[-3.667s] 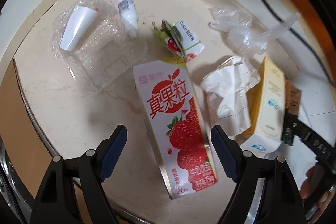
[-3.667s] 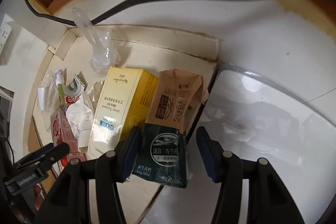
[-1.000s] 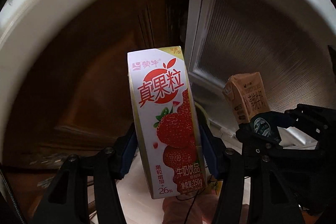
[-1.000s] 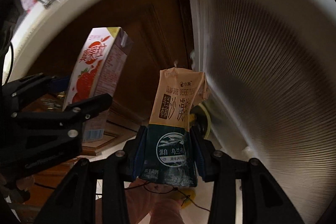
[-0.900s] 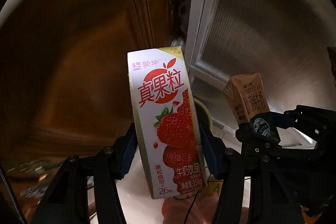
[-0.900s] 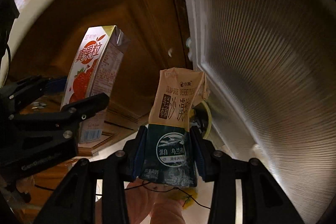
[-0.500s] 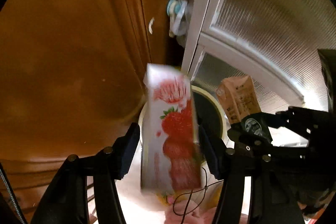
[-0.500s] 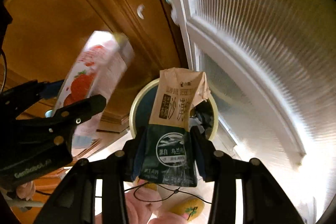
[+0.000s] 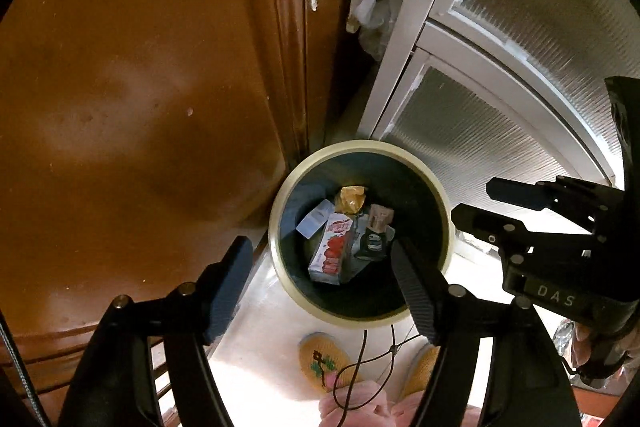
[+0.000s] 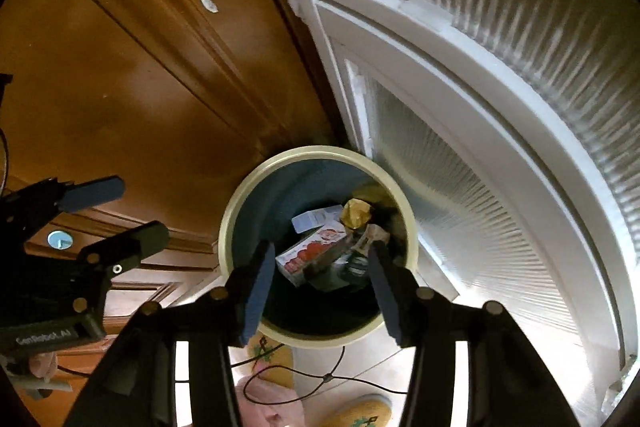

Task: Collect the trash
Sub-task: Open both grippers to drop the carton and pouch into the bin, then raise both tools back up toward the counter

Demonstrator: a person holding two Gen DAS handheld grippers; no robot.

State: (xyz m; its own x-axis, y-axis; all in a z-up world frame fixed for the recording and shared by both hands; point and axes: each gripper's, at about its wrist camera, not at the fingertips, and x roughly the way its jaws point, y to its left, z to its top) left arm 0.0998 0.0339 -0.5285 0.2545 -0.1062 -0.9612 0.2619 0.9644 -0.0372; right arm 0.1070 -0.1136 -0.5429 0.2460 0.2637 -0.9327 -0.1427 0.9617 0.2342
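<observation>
With the red-and-white strawberry milk carton (image 9: 331, 253) and brown-and-green drink pouch (image 9: 376, 235) lying in the cream-rimmed round bin (image 9: 280, 211) at frame centre, the left gripper (image 9: 320, 279) and right gripper (image 10: 318, 287), jaws just opened and empty, should lift straight up clear of the rim.

Both tools are matte black plastic frames with silver screw heads and ribbed dark-blue pads: the left tool (image 9: 322, 287), the right tool (image 10: 320, 291) lettered "DAS". The person wears yellow embroidered slippers (image 9: 320, 361) and pink trousers (image 9: 360, 405).
</observation>
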